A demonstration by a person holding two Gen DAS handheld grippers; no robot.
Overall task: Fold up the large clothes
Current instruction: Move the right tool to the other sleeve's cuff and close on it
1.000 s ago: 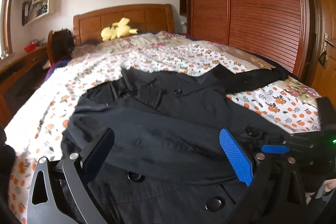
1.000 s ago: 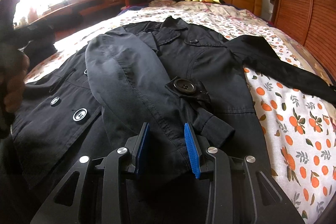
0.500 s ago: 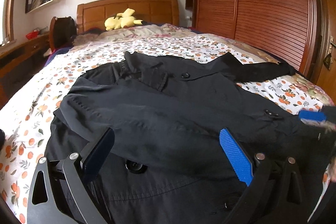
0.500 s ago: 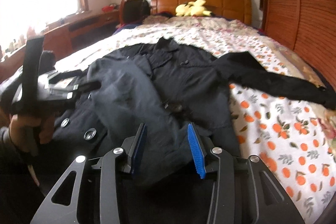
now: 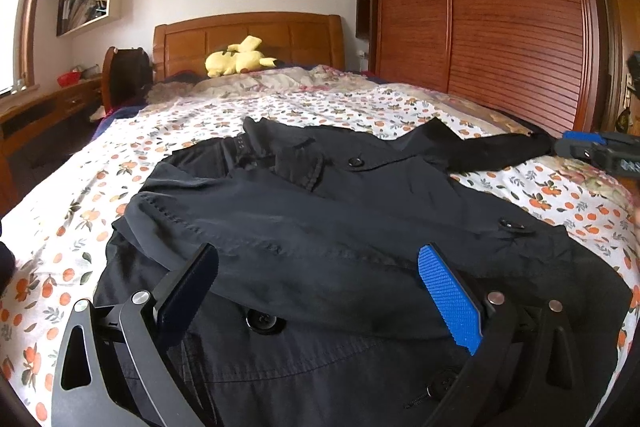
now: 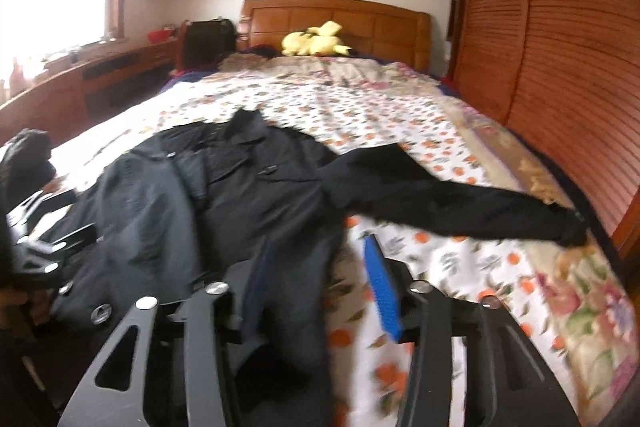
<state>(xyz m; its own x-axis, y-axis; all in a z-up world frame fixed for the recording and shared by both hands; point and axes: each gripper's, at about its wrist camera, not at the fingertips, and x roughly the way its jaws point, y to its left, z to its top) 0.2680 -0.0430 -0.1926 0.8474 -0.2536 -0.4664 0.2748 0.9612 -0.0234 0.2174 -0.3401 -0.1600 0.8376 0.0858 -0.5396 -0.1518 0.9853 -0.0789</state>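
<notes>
A black buttoned coat lies front up on the flowered bedsheet. One sleeve is folded across its chest. The other sleeve stretches out flat toward the wardrobe side. My left gripper hovers wide open just above the folded sleeve, near the coat's lower buttons, with nothing held. My right gripper hangs above the coat's right edge, its jaws opening, with only air between them. In the left wrist view the right gripper's blue tip shows at the far right.
A yellow plush toy lies by the wooden headboard. A slatted wooden wardrobe runs along the bed's right side. A desk and a dark chair stand on the left under the window.
My right gripper let go of the folded sleeve's cuff, rose and drew back toward the right, its jaws widening. My left gripper sank a little over the coat and stayed open.
</notes>
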